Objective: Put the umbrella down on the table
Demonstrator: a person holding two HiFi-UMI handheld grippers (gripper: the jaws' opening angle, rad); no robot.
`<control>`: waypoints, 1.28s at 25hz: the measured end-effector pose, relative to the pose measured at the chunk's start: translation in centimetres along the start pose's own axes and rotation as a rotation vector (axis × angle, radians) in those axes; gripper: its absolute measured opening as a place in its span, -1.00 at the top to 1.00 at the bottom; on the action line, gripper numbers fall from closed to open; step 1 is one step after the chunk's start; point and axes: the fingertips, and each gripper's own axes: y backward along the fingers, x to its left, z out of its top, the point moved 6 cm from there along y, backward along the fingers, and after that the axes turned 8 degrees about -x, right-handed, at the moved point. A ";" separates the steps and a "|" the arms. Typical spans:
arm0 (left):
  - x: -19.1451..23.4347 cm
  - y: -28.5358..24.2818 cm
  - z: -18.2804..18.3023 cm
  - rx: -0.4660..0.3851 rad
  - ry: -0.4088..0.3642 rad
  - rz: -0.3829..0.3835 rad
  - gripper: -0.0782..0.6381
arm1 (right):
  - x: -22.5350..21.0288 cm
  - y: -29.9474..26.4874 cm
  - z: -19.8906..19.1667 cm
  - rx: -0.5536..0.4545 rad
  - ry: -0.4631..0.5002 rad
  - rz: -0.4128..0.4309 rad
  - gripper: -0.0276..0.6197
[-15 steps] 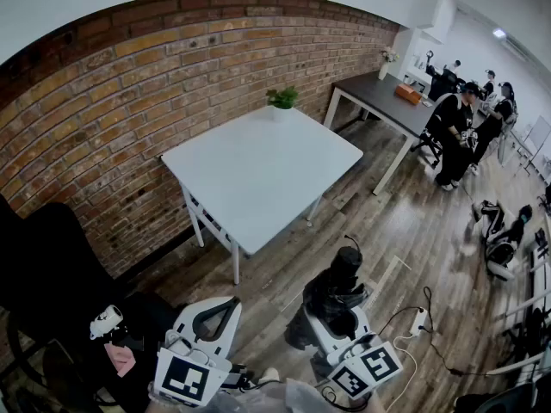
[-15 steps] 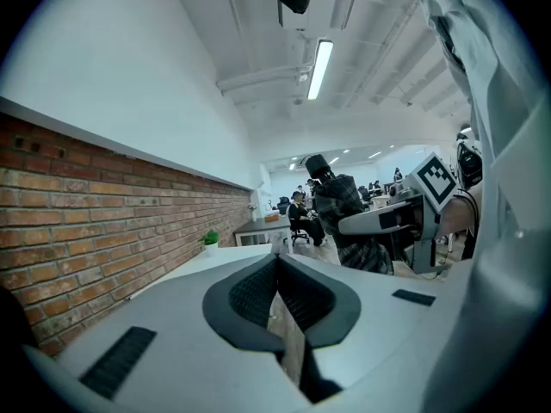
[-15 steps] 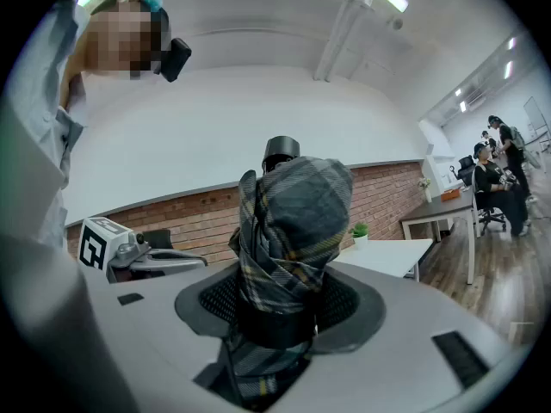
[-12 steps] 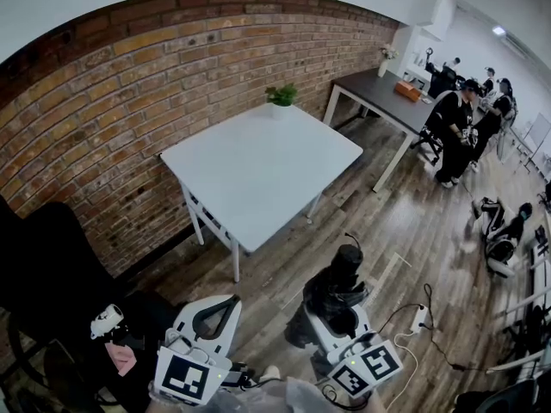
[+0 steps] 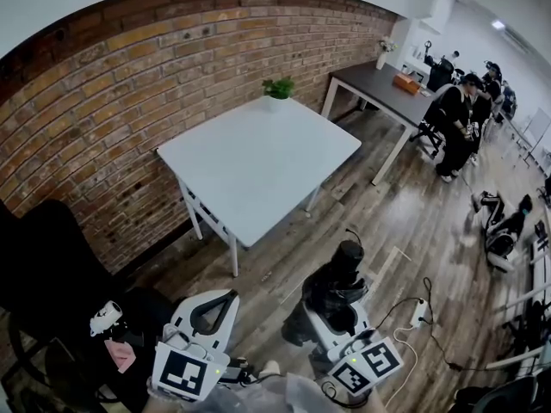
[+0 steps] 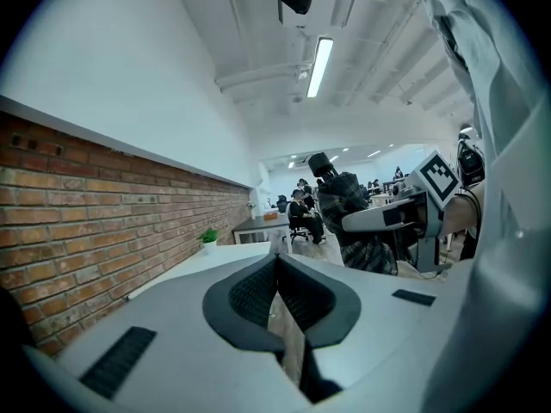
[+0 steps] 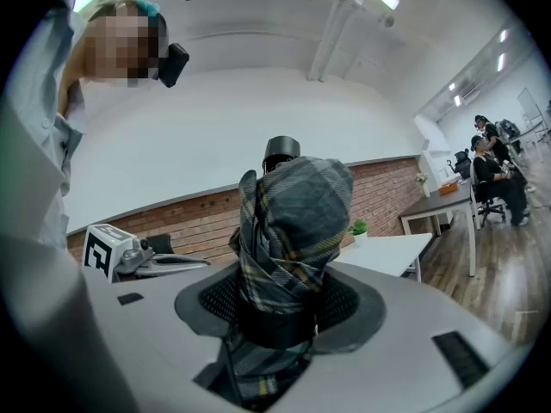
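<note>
Umbrella [image 5: 337, 284] [image 7: 288, 222], a folded one in dark grey plaid cloth with a black cap, stands upright over the floor at your right side. It is well apart from the near corner of the white square worktop [image 5: 258, 162] and not yet on it.

A red brick wall [image 5: 129, 93] curves behind everything, and brown wooden floor planks [image 5: 413, 222] fill the lower right. The worktop stands against that wall on thin white legs. Beyond it is a long dark table [image 5: 379, 89], with several people [image 5: 456, 127] just past its end. A black chair [image 5: 43, 269] stands at your left, beside the wall.

Your right claw [image 5: 337, 310] [image 7: 280, 312] pinches the umbrella low on its bundled cloth. Its dark pads are spread wide around the bundle and press it from both sides, at a black strap. Your left claw [image 5: 225, 302] [image 6: 277, 261] is pressed together at the tips with nothing between them, and it hangs apart from the umbrella. A small green potted plant [image 5: 277, 87] sits at the worktop's far corner, by the wall.
</note>
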 end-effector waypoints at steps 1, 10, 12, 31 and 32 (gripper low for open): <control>-0.1 -0.1 0.0 -0.001 -0.002 0.003 0.73 | -0.2 0.0 0.1 -0.001 -0.004 0.005 0.20; -2.0 -1.6 0.5 0.006 0.001 0.054 0.73 | -2.8 1.2 1.0 0.016 0.001 0.013 0.20; -2.6 -2.2 0.8 0.004 -0.005 0.065 0.73 | -3.6 1.5 1.3 0.016 0.005 0.021 0.20; -7.4 -5.1 1.0 0.020 -0.042 0.090 0.73 | -8.3 4.7 1.3 0.025 -0.017 0.022 0.20; -7.2 -5.3 0.9 0.021 -0.044 0.091 0.73 | -8.6 4.4 1.2 0.026 -0.023 0.019 0.20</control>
